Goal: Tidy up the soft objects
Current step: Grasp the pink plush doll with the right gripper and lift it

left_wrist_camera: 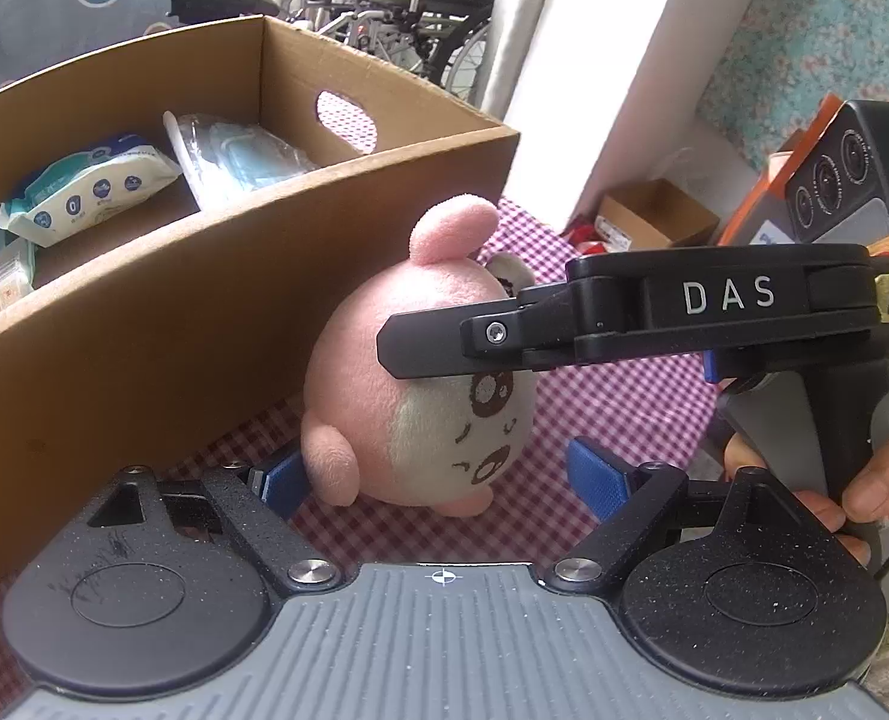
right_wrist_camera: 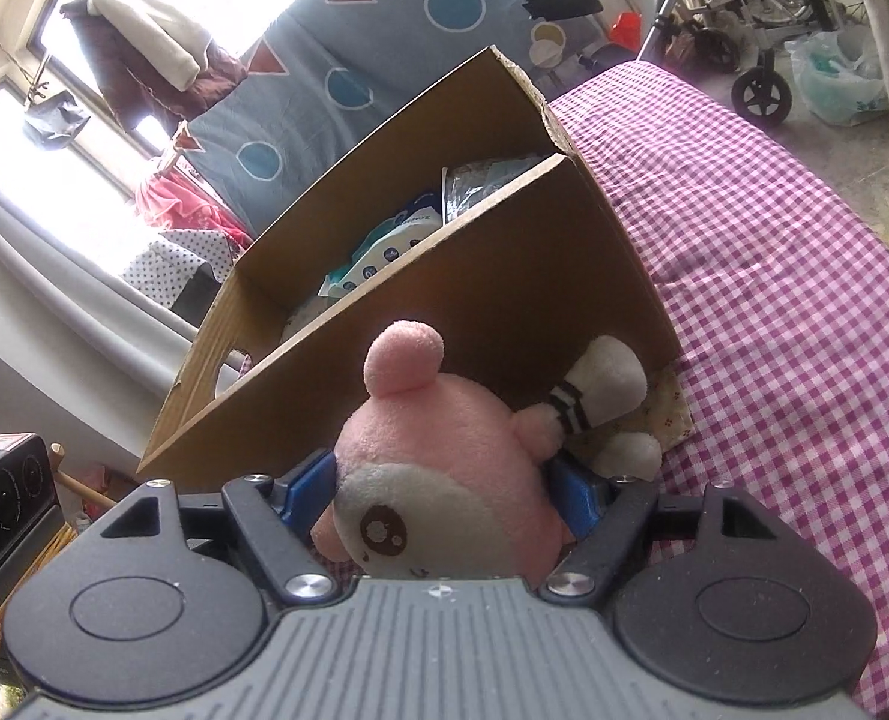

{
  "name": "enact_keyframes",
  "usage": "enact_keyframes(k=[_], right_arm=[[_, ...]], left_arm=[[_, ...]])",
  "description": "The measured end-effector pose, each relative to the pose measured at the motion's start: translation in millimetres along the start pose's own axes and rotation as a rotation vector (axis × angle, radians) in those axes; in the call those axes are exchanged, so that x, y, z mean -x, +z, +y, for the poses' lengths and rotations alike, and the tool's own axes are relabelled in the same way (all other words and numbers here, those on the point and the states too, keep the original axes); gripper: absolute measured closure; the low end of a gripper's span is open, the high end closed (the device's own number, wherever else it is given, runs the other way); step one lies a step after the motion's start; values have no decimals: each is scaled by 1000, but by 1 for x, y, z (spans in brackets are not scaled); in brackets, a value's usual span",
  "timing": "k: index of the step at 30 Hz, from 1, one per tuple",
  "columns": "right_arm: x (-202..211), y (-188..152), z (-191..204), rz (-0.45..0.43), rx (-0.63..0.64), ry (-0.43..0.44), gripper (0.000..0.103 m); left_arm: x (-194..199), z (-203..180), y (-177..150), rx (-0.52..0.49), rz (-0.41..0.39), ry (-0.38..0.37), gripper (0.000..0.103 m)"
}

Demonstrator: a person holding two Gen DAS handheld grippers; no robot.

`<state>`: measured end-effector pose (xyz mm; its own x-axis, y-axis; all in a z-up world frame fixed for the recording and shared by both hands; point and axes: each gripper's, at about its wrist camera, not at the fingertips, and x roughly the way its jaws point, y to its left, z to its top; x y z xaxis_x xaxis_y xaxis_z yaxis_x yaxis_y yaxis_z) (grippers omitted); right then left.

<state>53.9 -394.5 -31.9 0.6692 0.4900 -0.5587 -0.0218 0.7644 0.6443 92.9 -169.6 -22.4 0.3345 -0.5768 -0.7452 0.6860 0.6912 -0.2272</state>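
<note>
A round pink and white plush toy (left_wrist_camera: 384, 372) lies on the checked cloth against the front wall of a cardboard box (left_wrist_camera: 174, 324). My left gripper (left_wrist_camera: 441, 483) is open around its lower end. Its left pad is next to the toy's foot and its right pad stands clear. From the right, one black finger (left_wrist_camera: 432, 348) of my right gripper lies across the toy's face. In the right wrist view the plush toy (right_wrist_camera: 438, 432) fills the gap of my right gripper (right_wrist_camera: 444, 495), and both blue pads rest against its sides. A second, white plush (right_wrist_camera: 606, 378) lies behind it.
The cardboard box (right_wrist_camera: 504, 300) holds a pack of wipes (left_wrist_camera: 90, 186) and a clear packet of masks (left_wrist_camera: 240, 150). A hand (left_wrist_camera: 888, 480) grips the right gripper's handle. The pink checked cloth (right_wrist_camera: 774, 276) stretches right of the box. A wheelchair (left_wrist_camera: 420, 6) stands beyond the table.
</note>
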Motion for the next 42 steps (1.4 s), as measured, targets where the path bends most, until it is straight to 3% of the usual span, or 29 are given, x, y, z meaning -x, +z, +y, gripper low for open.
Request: enact_keyframes(k=[11, 17, 23, 28, 34, 39, 42], right_arm=[[37, -14, 37, -49, 33, -27, 24], [57, -15, 79, -121, 116, -18, 24], [63, 14, 132, -184, 252, 21, 24], [40, 57, 159, -156, 308, 69, 23], [-30, 121, 161, 29, 239, 92, 23], [-108, 160, 140, 229, 137, 50, 24], [-147, 173, 126, 303, 88, 20, 24]], left_arm=[[41, -18, -17, -28, -81, -34, 14], [80, -24, -20, -60, -178, -16, 14], [120, -12, 2, -78, -311, -3, 10], [139, 11, 29, -52, -348, 19, 10], [127, 65, 76, 60, -251, 4, 10], [78, 128, 113, 219, -70, -40, 12], [46, 160, 127, 303, 17, -37, 12]])
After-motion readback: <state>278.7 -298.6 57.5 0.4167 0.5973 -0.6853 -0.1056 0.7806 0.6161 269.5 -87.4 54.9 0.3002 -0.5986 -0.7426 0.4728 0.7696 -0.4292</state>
